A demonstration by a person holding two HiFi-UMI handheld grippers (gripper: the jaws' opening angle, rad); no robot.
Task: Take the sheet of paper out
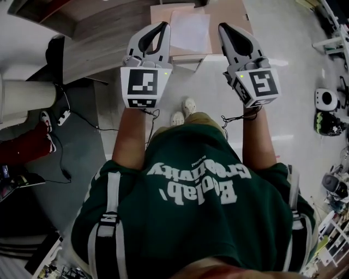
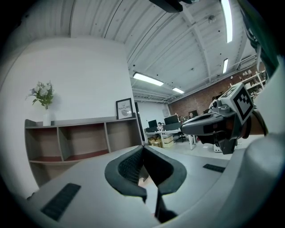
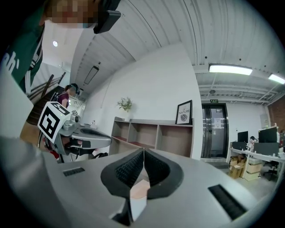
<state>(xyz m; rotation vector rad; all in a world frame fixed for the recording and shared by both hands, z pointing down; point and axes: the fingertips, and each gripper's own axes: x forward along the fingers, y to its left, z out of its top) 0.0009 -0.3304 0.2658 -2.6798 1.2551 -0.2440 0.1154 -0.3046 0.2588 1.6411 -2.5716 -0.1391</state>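
The white, rectangular sheet of paper [image 1: 190,31] lies flat on a tan, flat-topped stand [image 1: 232,12] on the far side. In the head view it sits between the two gripper tips. The left gripper [image 1: 162,26] and the right gripper [image 1: 222,26] have smooth grey shells and ribbed black pads. Both point level, jaws pressed together with nothing between them. Beyond stands an open wooden shelf [image 2: 80,142].

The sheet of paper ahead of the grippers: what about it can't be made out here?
- Head view: the sheet of paper is too small to show any print, and the top edge cuts off the brown surface under it.
- Gripper views: the left gripper and right gripper fill the lower picture with their own grey bodies, hiding the paper.
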